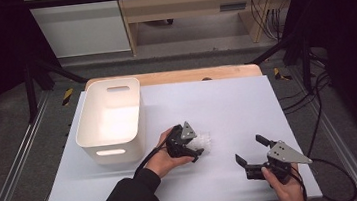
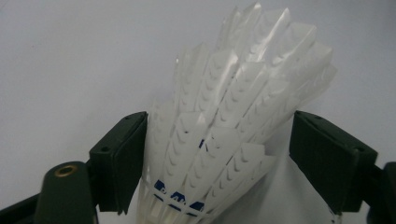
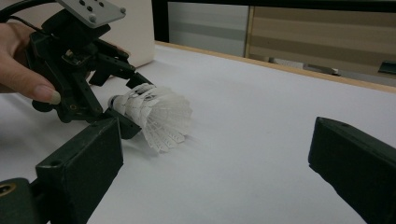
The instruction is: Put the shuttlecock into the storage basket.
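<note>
On the left of the white surface stands a white bin with cut-out handle slots, its inside bare. Just right of it, the person's left hand holds the left tool low over the surface, near the front corner of the bin. Between its jaws lies a shuttlecock: white, translucent plastic feathers with a ribbed, chevron pattern, overlapping and flaring outward, and a white band with blue print around the narrow end. It lies on its side on the surface, skirt pointing away from the bin. In the left gripper view one jaw sits against the feathers while the other stands a little apart from them, so the tool is spread around the shuttlecock, not yet pinching it. Farther right, well apart from the shuttlecock, the right tool is held near the front edge of the surface, jaws spread wide with nothing between them.
</note>
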Action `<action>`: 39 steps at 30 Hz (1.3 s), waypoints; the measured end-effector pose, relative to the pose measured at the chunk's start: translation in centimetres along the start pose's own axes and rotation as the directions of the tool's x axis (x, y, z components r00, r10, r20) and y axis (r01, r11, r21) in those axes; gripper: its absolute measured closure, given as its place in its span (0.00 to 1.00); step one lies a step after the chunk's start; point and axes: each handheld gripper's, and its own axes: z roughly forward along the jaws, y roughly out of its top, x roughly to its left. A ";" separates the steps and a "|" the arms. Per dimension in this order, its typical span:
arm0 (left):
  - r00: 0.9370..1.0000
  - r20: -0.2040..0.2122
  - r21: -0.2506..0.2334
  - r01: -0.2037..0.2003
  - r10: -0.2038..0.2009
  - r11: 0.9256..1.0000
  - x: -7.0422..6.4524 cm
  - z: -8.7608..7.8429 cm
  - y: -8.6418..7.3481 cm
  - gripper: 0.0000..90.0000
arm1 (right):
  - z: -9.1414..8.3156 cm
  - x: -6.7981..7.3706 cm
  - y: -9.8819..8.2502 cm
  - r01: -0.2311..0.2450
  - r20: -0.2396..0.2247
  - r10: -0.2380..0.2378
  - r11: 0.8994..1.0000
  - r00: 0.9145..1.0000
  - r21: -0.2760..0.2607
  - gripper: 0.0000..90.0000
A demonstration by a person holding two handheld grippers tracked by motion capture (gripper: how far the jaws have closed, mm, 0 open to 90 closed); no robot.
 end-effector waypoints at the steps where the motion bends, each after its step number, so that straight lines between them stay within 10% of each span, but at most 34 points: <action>1: 1.000 -0.002 0.001 0.001 -0.001 1.000 0.0 0.0 0.0 0.26 | 0.0 0.0 0.0 -0.002 -0.001 0.002 1.000 1.000 0.001 0.04; 24: 0.998 -0.067 0.005 -0.020 0.020 1.000 0.1 0.3 0.1 0.68 | 0.1 0.0 0.0 0.001 -0.007 -0.001 1.000 1.000 0.001 0.04; 39: 0.997 -0.079 0.006 -0.023 0.023 1.000 0.1 0.3 0.2 0.71 | 0.1 0.0 0.0 -0.001 -0.010 0.001 1.000 1.000 -0.001 0.04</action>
